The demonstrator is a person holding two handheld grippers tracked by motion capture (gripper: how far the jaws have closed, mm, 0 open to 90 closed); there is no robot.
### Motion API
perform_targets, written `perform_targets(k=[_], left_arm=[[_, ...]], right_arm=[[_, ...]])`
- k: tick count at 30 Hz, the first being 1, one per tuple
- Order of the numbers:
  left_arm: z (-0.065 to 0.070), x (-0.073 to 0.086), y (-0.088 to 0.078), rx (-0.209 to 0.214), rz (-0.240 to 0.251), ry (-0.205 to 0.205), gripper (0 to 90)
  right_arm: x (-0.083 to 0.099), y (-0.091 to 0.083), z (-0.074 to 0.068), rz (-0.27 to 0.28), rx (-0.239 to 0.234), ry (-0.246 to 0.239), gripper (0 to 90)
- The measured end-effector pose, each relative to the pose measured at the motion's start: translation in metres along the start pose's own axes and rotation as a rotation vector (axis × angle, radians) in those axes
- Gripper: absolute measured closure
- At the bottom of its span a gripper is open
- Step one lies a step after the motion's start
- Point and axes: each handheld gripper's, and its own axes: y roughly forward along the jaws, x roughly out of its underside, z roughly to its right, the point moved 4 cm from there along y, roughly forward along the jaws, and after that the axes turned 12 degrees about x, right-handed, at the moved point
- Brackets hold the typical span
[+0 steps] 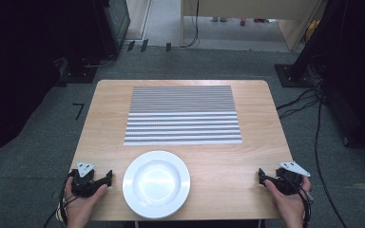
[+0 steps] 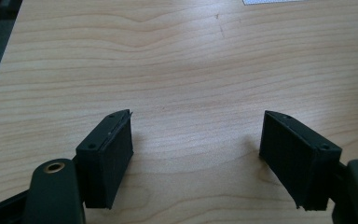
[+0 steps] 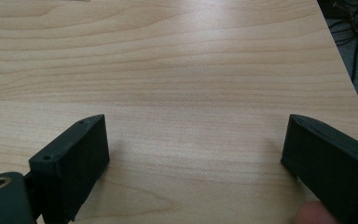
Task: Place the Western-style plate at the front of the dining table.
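Note:
A white round plate (image 1: pixel 156 183) lies on the wooden table (image 1: pixel 104 128) near its front edge, in the middle. Behind it is a striped grey and white placemat (image 1: pixel 183 115). My left gripper (image 1: pixel 105 177) rests on the table at the front left, just left of the plate, held in a hand. Its jaws stand apart with only bare wood between them (image 2: pixel 196 140). My right gripper (image 1: pixel 262 176) rests at the front right corner, also open and with nothing between its jaws (image 3: pixel 196 149). A fingertip (image 3: pixel 313 214) shows at the bottom of the right gripper view.
The table's right edge (image 3: pixel 349 88) lies close to my right gripper, with cables (image 1: pixel 309 102) on the grey carpet beyond. Dark equipment (image 1: pixel 109 23) and a wooden desk (image 1: pixel 247 14) stand behind the table.

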Motion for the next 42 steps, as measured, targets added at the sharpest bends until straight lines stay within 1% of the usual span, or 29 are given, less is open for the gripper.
perform_targets(k=[2, 3, 4, 5, 6, 7, 9, 10, 12, 14, 15, 16, 17, 19, 20, 22, 23, 24, 25, 26, 28, 29, 30, 32, 34, 35, 36, 38, 42], left_arm=[[0.001, -0.004, -0.002, 0.009, 0.034, -0.019, 26.1], [0.002, -0.006, -0.004, 0.023, 0.061, -0.037, 26.6], [0.002, -0.006, -0.004, 0.023, 0.061, -0.037, 27.9], [0.003, -0.007, -0.005, 0.042, 0.078, -0.056, 28.7], [0.005, -0.008, -0.006, 0.08, 0.1, -0.088, 28.7], [0.006, -0.009, -0.007, 0.086, 0.111, -0.097, 29.0], [0.01, -0.011, -0.012, 0.115, 0.145, -0.108, 29.3], [0.013, -0.012, -0.014, 0.14, 0.165, -0.115, 29.3], [0.021, -0.013, -0.019, 0.16, 0.19, -0.102, 29.5], [0.029, -0.015, -0.022, 0.183, 0.194, -0.103, 30.3], [0.029, -0.015, -0.022, 0.183, 0.194, -0.103, 31.0], [0.033, -0.015, -0.023, 0.215, 0.195, -0.115, 31.0], [0.039, -0.016, -0.027, 0.247, 0.197, -0.128, 31.9], [0.04, -0.017, -0.028, 0.251, 0.203, -0.128, 32.7], [0.044, -0.018, -0.032, 0.256, 0.214, -0.124, 32.7], [0.046, -0.018, -0.033, 0.266, 0.208, -0.121, 33.5], [0.046, -0.018, -0.033, 0.266, 0.208, -0.121, 33.8], [0.048, -0.017, -0.032, 0.278, 0.196, -0.12, 35.3], [0.048, -0.017, -0.032, 0.278, 0.196, -0.12, 36.5], [0.05, -0.016, -0.032, 0.286, 0.19, -0.116, 37.9], [0.053, -0.016, -0.031, 0.298, 0.182, -0.11, 40.3], [0.055, -0.016, -0.031, 0.309, 0.175, -0.111, 40.3], [0.056, -0.016, -0.031, 0.316, 0.171, -0.109, 43.3], [0.059, -0.015, -0.03, 0.329, 0.158, -0.112, 44.5], [0.061, -0.014, -0.029, 0.321, 0.154, -0.118, 43.8], [0.061, -0.014, -0.029, 0.321, 0.154, -0.118, 45.3], [0.064, -0.014, -0.029, 0.332, 0.145, -0.115, 47.2], [0.065, -0.013, -0.028, 0.328, 0.139, -0.102, 49.5], [0.068, -0.013, -0.029, 0.356, 0.136, -0.101, 53.8]], right_arm=[[-0.001, 0.0, -0.001, 0.001, -0.005, -0.002, 7.0], [-0.001, 0.0, -0.002, -0.002, -0.01, -0.003, 7.1], [-0.001, 0.0, -0.002, -0.002, -0.01, -0.003, 7.1], [-0.002, -0.002, -0.006, -0.01, -0.028, 0.004, 7.5], [-0.002, -0.004, -0.009, -0.011, -0.04, 0.014, 7.6], [-0.002, -0.005, -0.011, -0.009, -0.049, 0.018, 7.6], [-0.004, -0.01, -0.017, 0.01, -0.053, 0.009, 8.0], [-0.005, -0.011, -0.02, 0.017, -0.053, 0.003, 8.0], [-0.006, -0.016, -0.026, 0.032, -0.065, -0.008, 8.0], [-0.007, -0.02, -0.035, 0.045, -0.085, -0.02, 8.2], [-0.007, -0.022, -0.038, 0.048, -0.089, -0.026, 8.3], [-0.007, -0.022, -0.038, 0.048, -0.089, -0.026, 8.3], [-0.009, -0.026, -0.046, 0.063, -0.106, -0.037, 8.5], [-0.01, -0.03, -0.052, 0.08, -0.114, -0.039, 14.5], [-0.01, -0.033, -0.056, 0.091, -0.123, -0.036, 14.4], [-0.011, -0.037, -0.063, 0.093, -0.154, -0.039, 14.4], [-0.011, -0.037, -0.063, 0.093, -0.154, -0.039, 14.4], [-0.012, -0.041, -0.071, 0.095, -0.186, -0.037, 14.4], [-0.012, -0.041, -0.071, 0.095, -0.186, -0.037, 14.4], [-0.014, -0.046, -0.081, 0.102, -0.216, -0.05, 14.5], [-0.015, -0.048, -0.085, 0.107, -0.225, -0.055, 14.8], [-0.016, -0.05, -0.089, 0.111, -0.239, -0.058, 15.6], [-0.019, -0.056, -0.099, 0.124, -0.274, -0.068, 20.9], [-0.022, -0.06, -0.107, 0.135, -0.298, -0.073, 24.3], [-0.024, -0.064, -0.114, 0.142, -0.314, -0.077, 28.3], [-0.024, -0.064, -0.114, 0.142, -0.314, -0.077, 28.3], [-0.027, -0.068, -0.124, 0.155, -0.334, -0.088, 34.0], [-0.029, -0.071, -0.131, 0.158, -0.349, -0.098, 42.4], [-0.036, -0.077, -0.148, 0.137, -0.454, -0.066, 52.8]])
